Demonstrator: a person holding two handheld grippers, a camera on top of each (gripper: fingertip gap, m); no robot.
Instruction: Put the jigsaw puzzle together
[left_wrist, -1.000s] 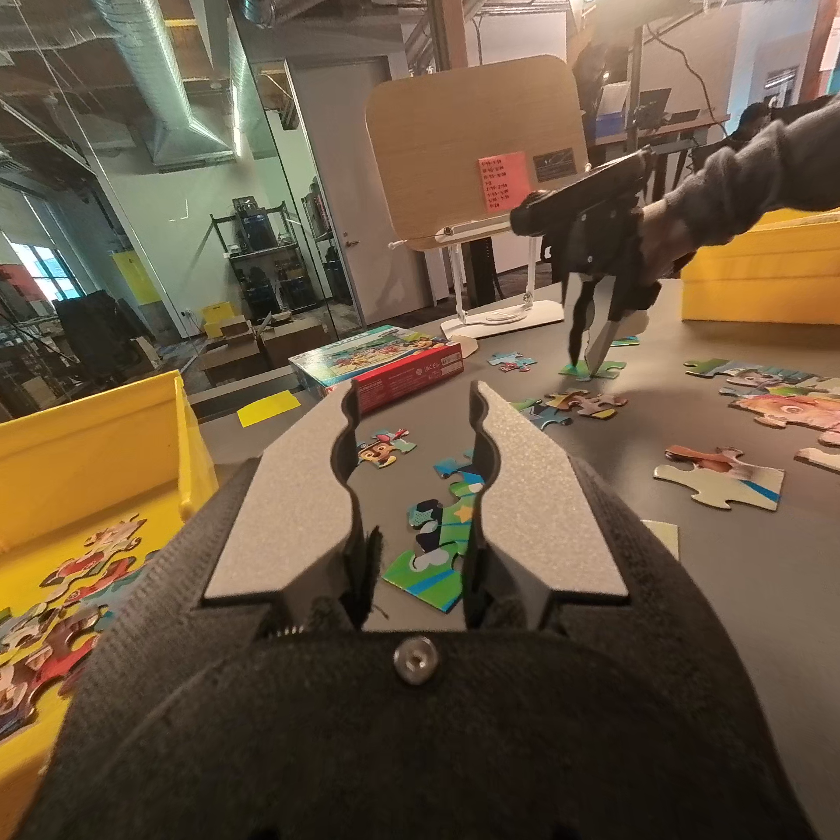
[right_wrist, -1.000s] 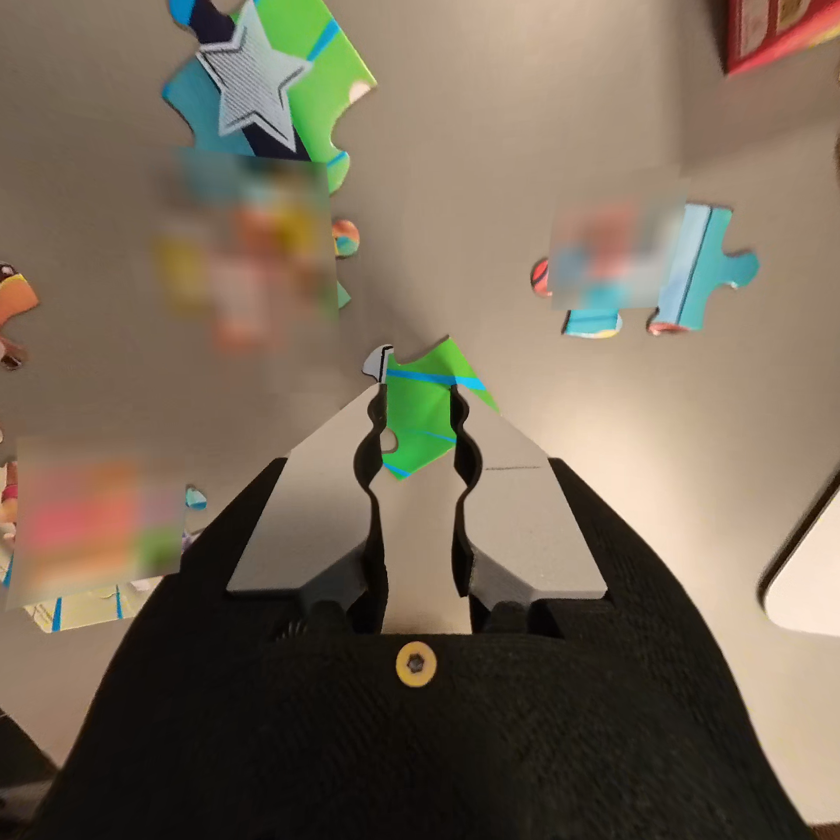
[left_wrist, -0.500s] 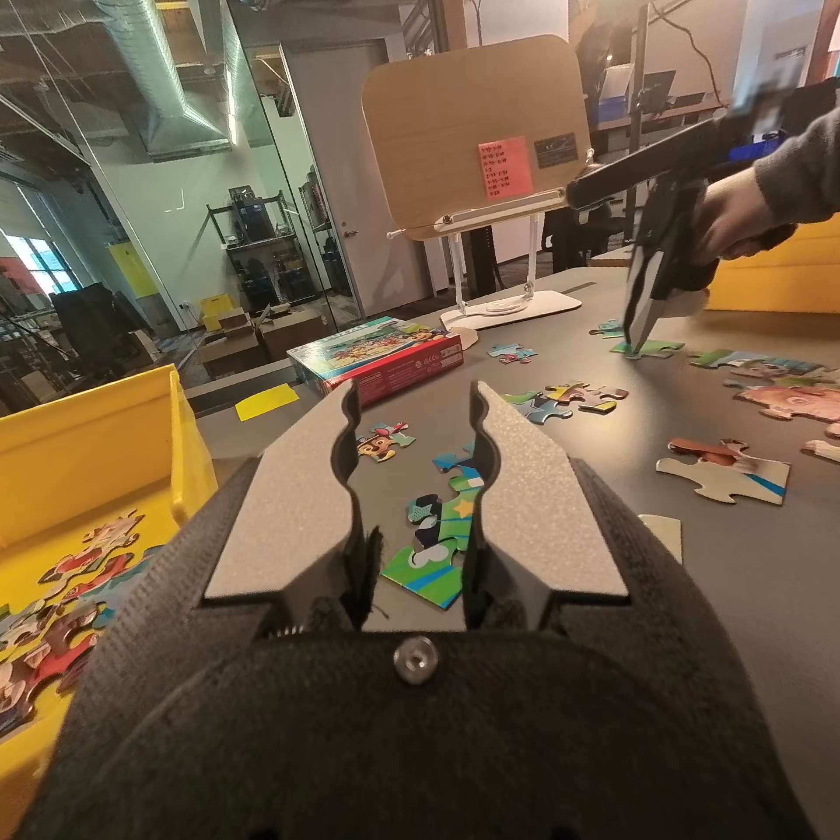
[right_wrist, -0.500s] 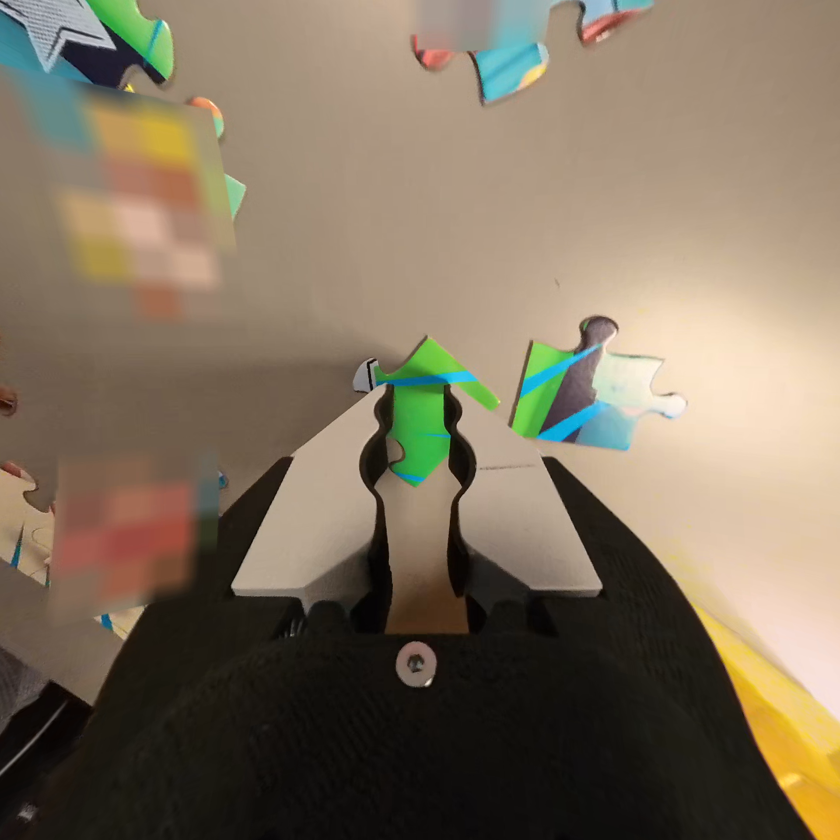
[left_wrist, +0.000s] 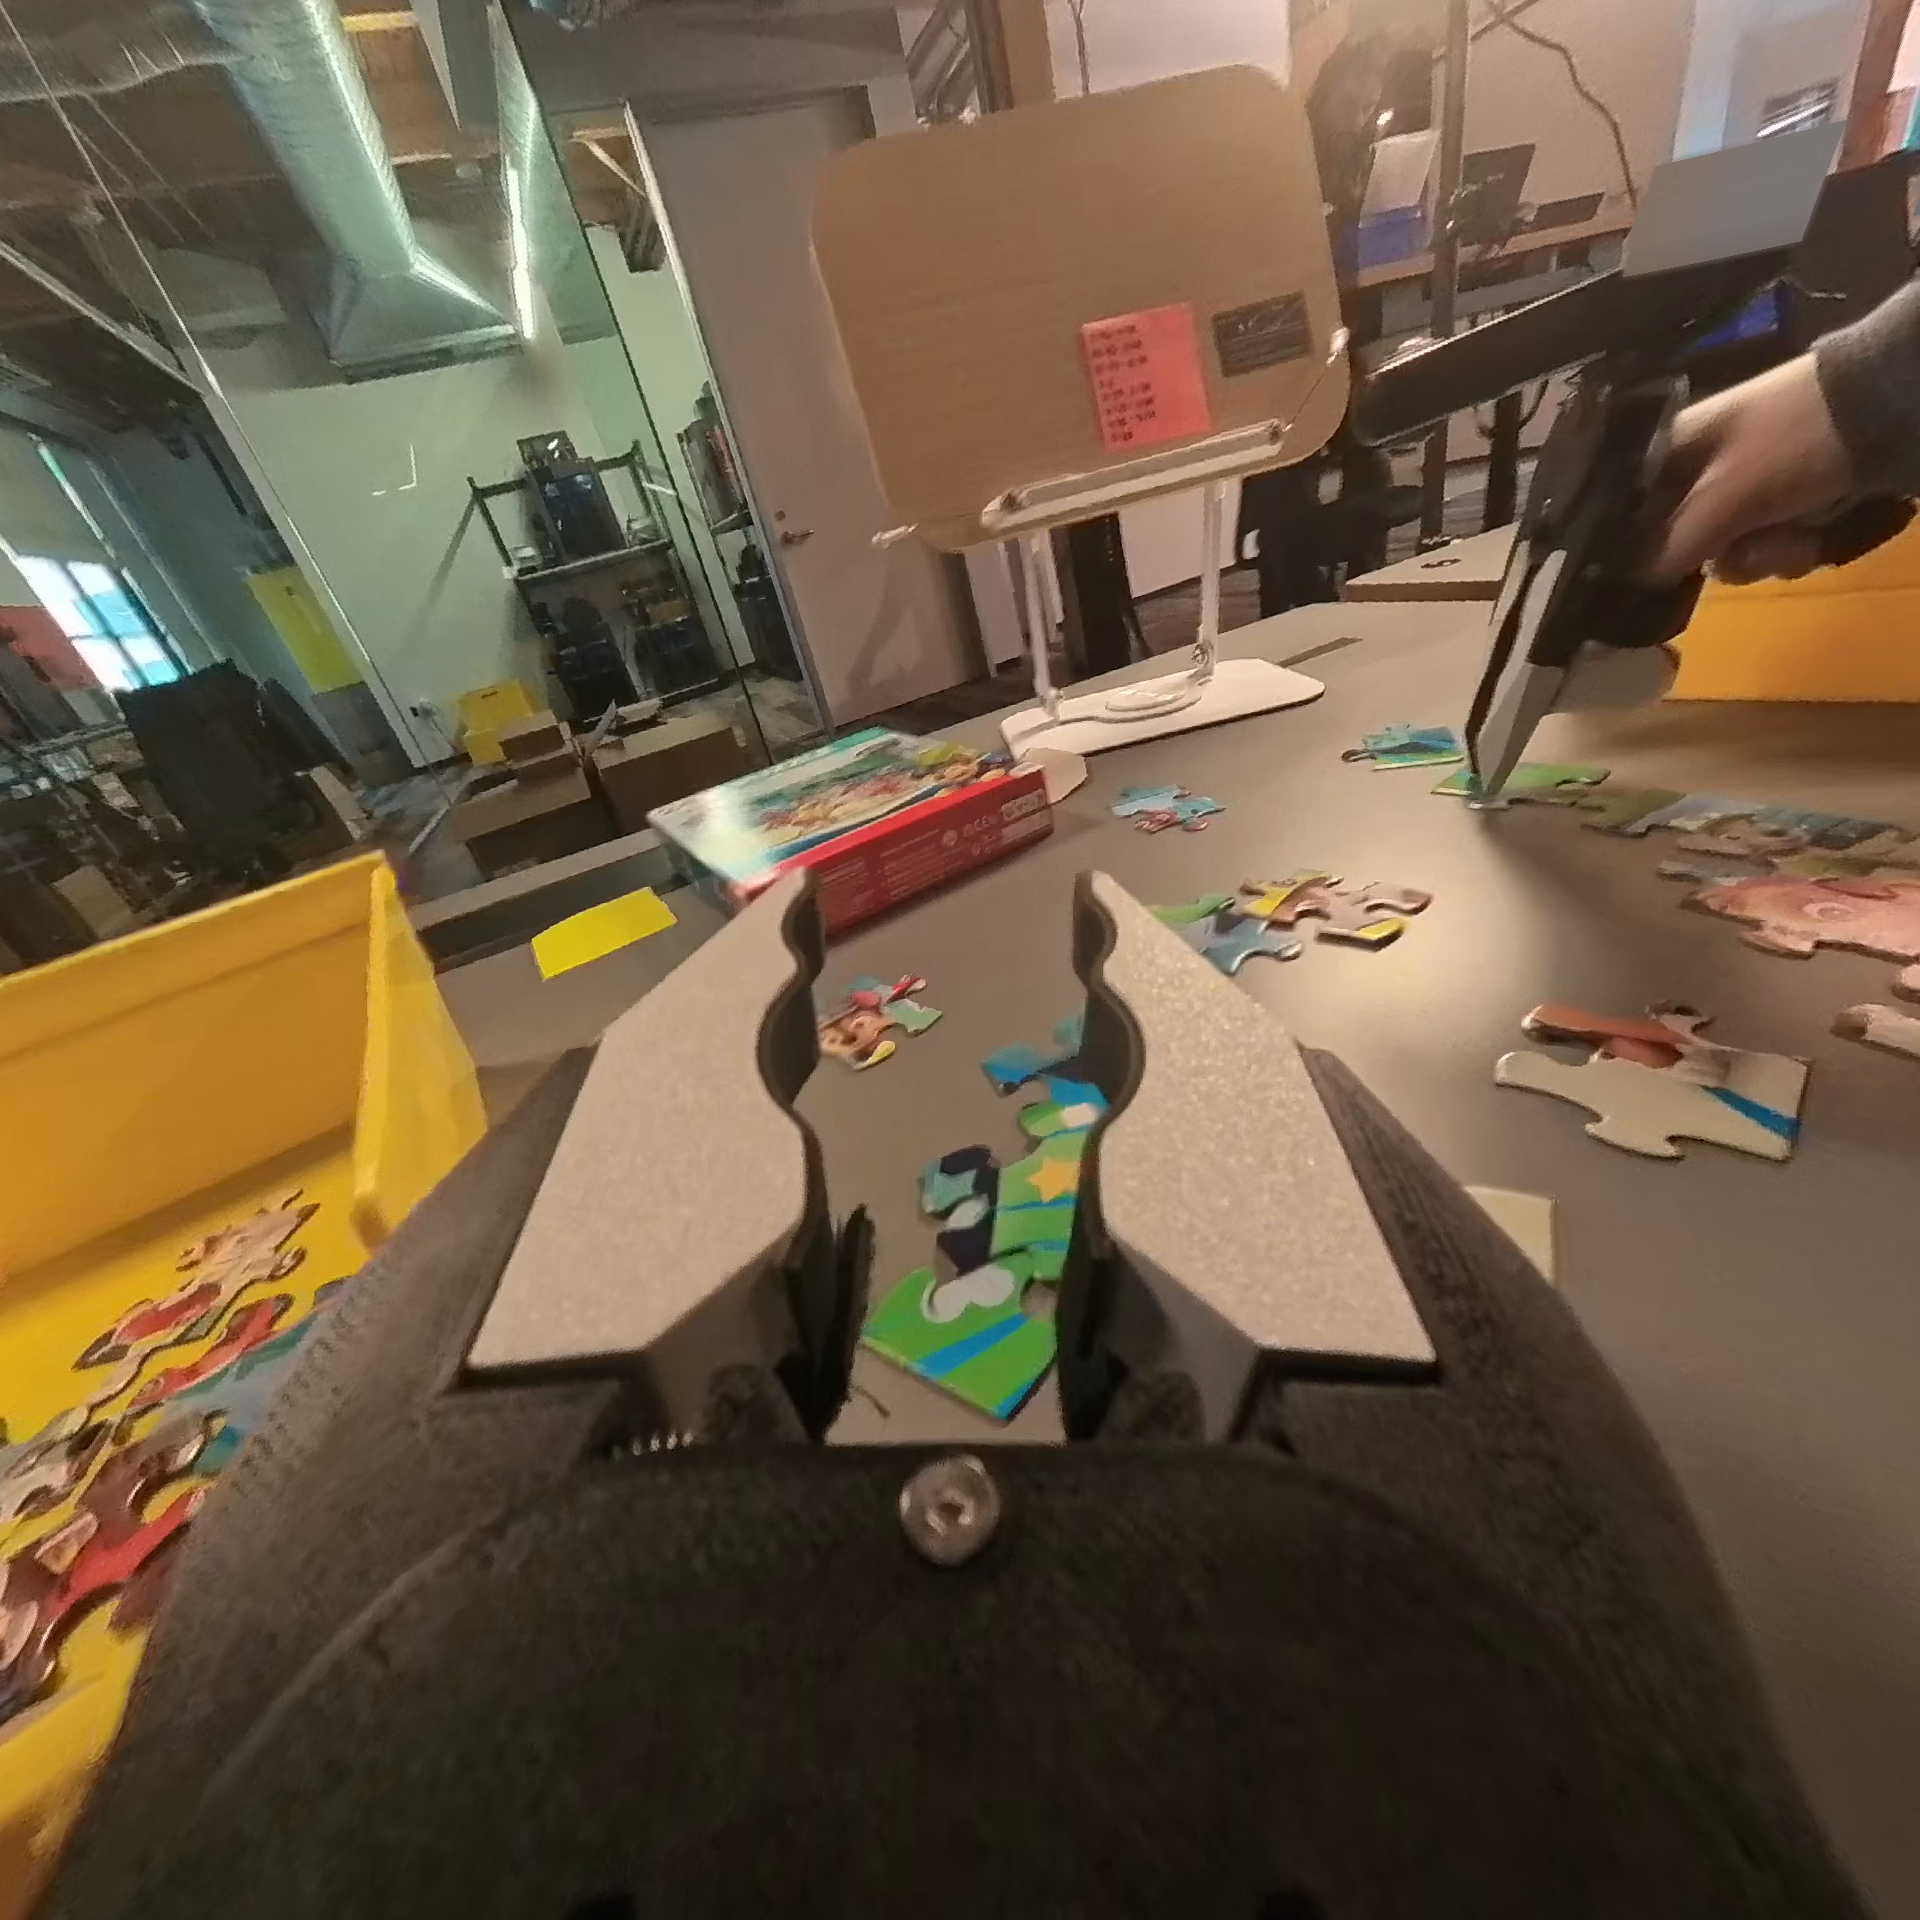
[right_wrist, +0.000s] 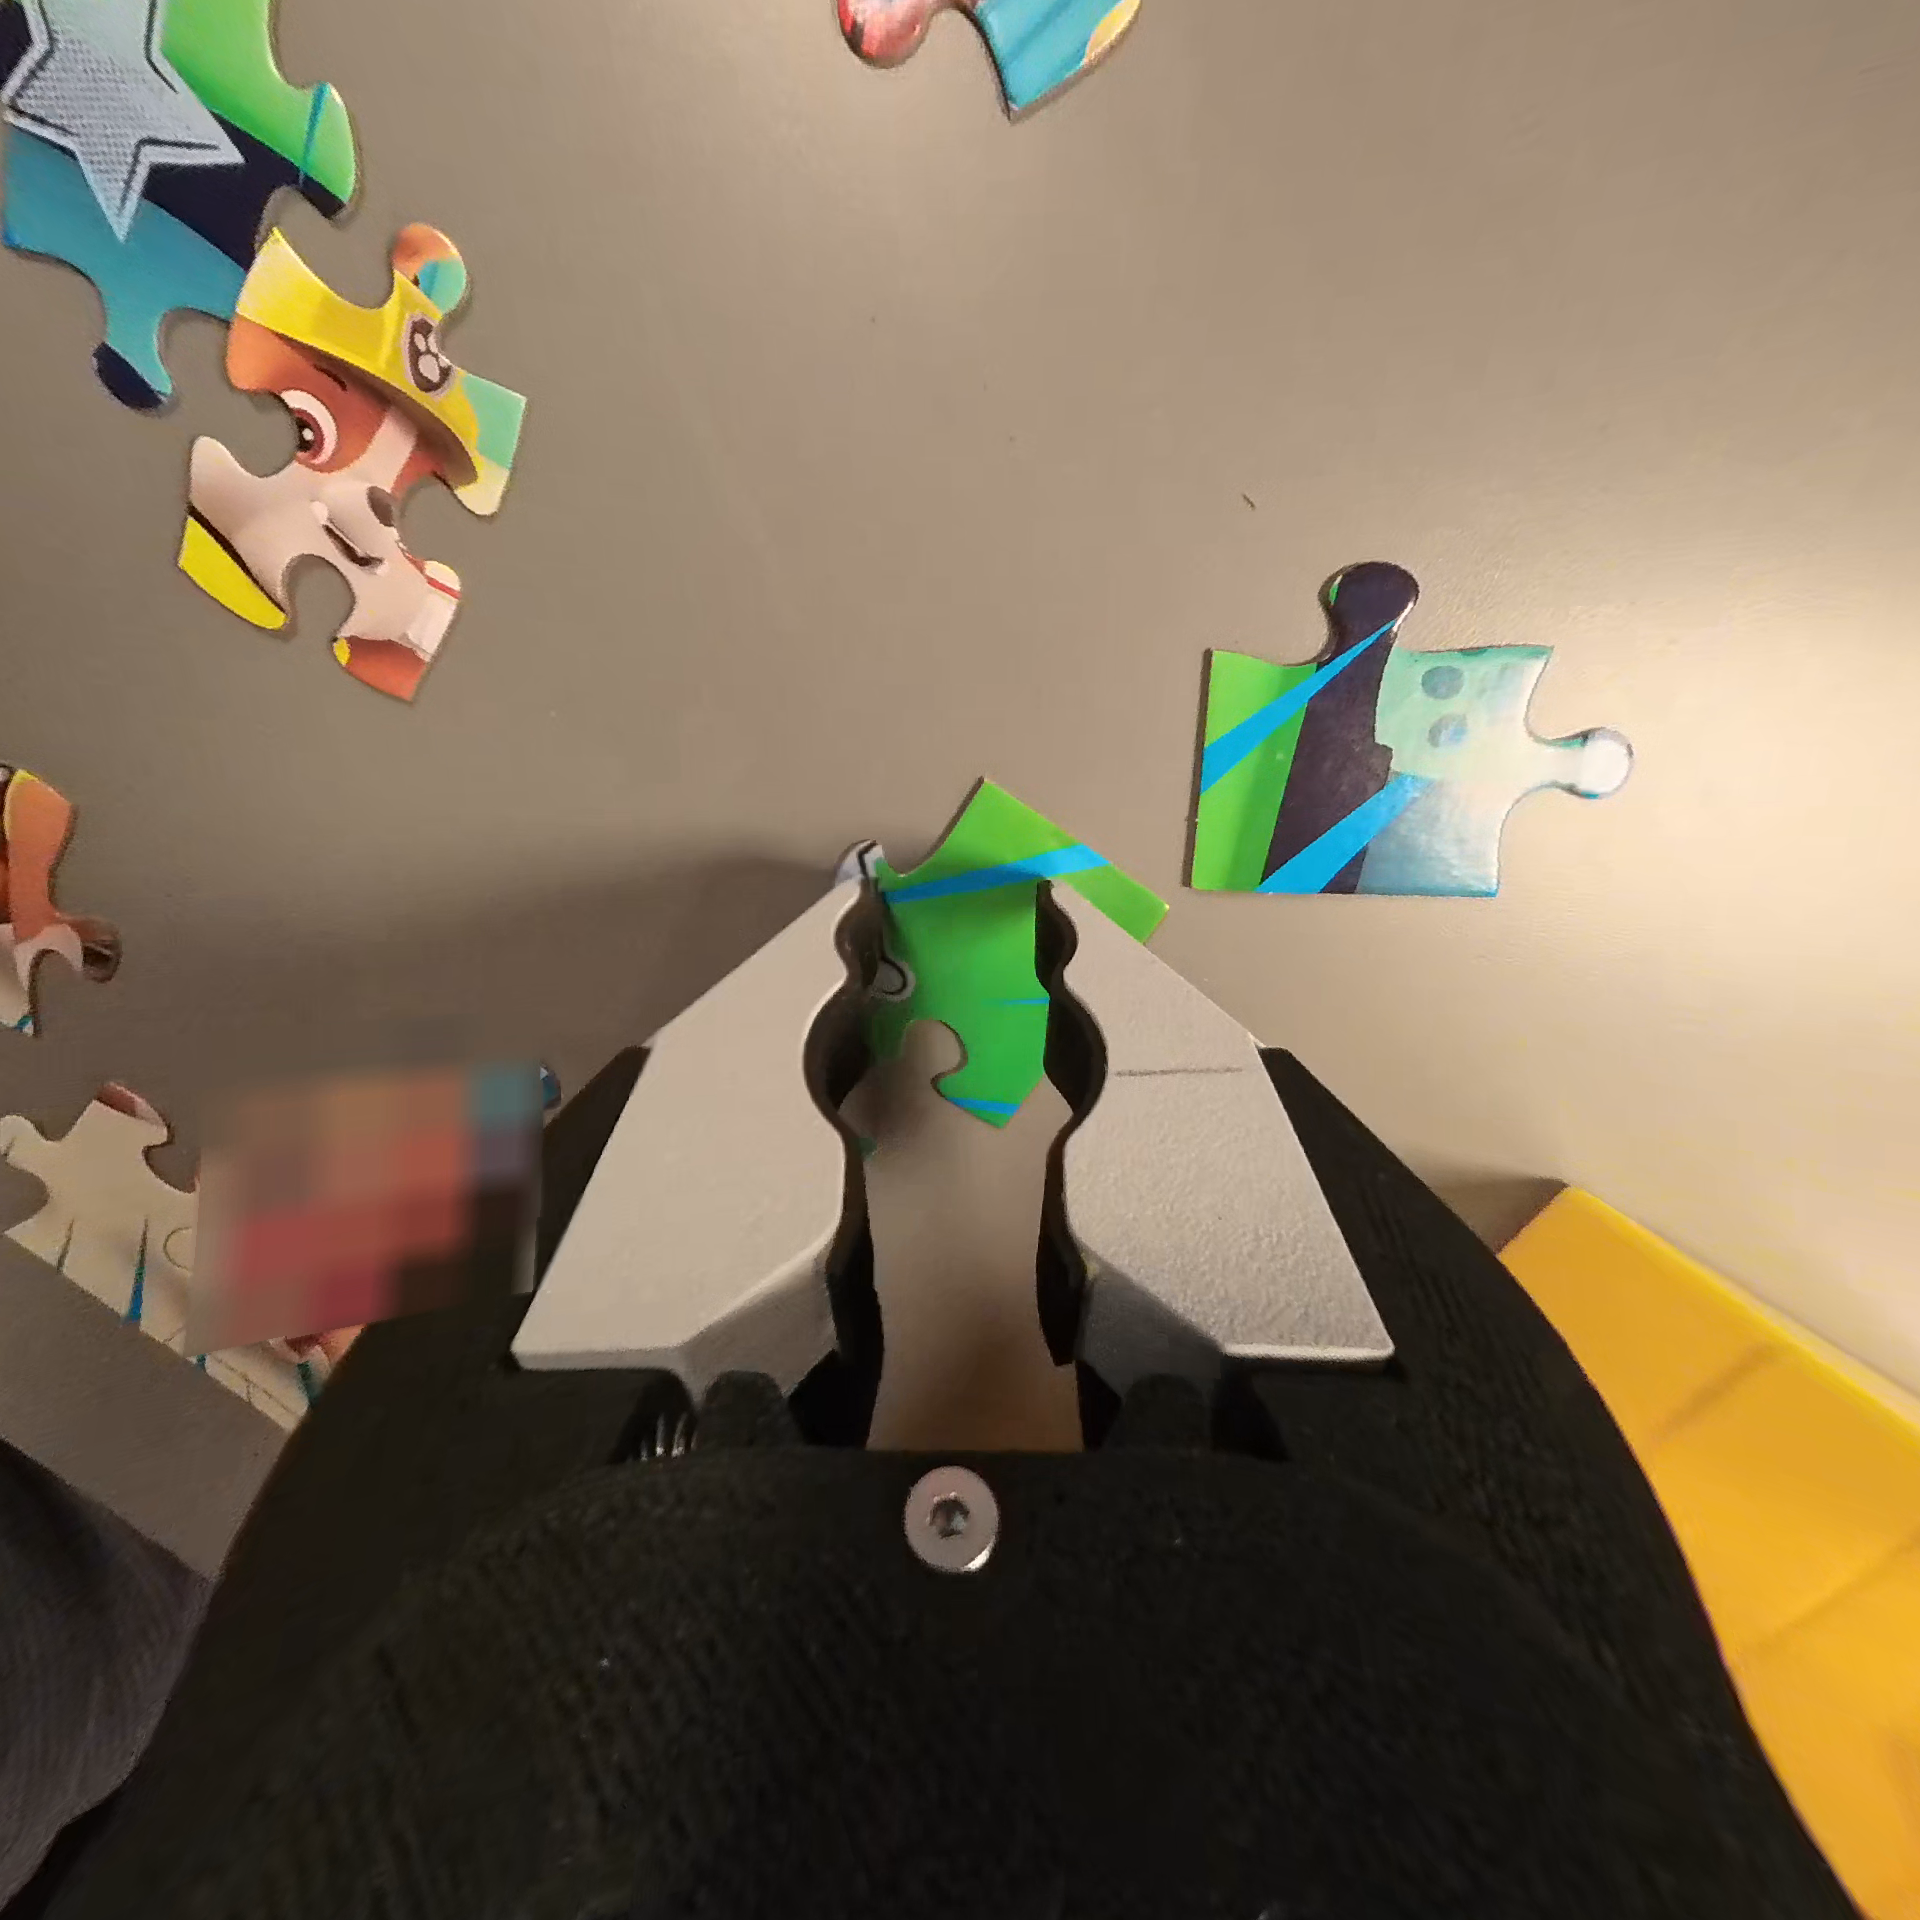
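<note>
The left gripper (left_wrist: 943, 935) hangs low over the grey table (left_wrist: 1351, 1299) with its fingers wide apart and nothing between the pads. Under its gap, flat on the table, lie some joined puzzle pieces (left_wrist: 987, 1278) in green and blue, with a yellow bin (left_wrist: 208, 1039) at its left side. Beyond them is a red puzzle box (left_wrist: 883, 831), and farther still a wooden board on a white stand (left_wrist: 1081, 343).

The right gripper (right_wrist: 951, 894) points steeply down at the table, its fingers set narrow. A green puzzle piece (right_wrist: 977, 997) with a blue stripe lies between them. Its upper corner comes out past the fingertips, its long side runs about along the fingers, and whether both pads press on it I cannot tell. Just to the right of it, near but apart, rests a green and dark blue piece (right_wrist: 1361, 769) flat on the table. The right gripper is much nearer to both pieces than the left one. A dog piece (right_wrist: 343, 468) lies farther up on the left.
</note>
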